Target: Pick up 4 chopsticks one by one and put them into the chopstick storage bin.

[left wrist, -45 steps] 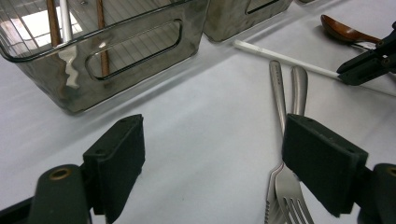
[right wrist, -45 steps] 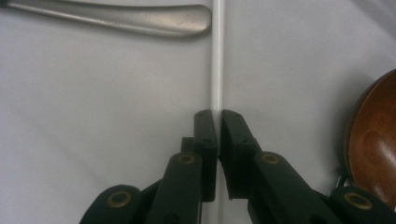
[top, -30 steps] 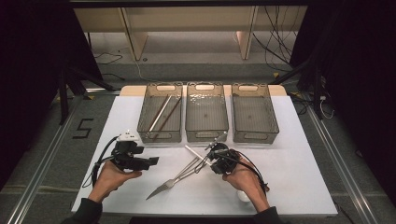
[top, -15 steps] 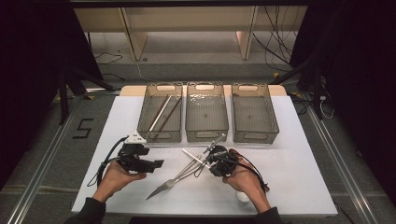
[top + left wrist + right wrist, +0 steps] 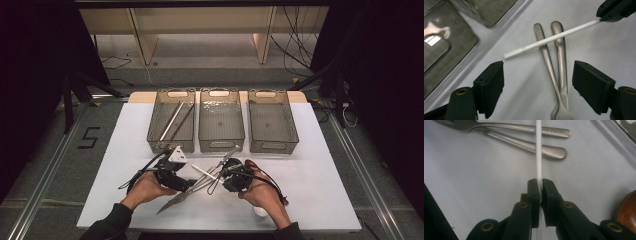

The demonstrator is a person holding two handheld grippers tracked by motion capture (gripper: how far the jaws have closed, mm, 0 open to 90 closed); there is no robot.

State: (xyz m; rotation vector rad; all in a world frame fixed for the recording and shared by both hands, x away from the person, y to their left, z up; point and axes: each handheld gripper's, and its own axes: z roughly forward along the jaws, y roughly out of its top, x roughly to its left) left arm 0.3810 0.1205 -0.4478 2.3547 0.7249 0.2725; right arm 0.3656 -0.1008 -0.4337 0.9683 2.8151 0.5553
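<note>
White chopstick [image 5: 538,157] in right gripper [image 5: 540,185]

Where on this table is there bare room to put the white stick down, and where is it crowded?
Bare white tabletop lies right of the right hand-held gripper, below the empty right-hand clear plastic bin. The front-left corner is also free. It is crowded in the middle: the thin white stick crosses two steel cutlery handles, with the left hand-held gripper straddling them.

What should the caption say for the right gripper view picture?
Right gripper pinches a white stick above two metal handles.
</note>
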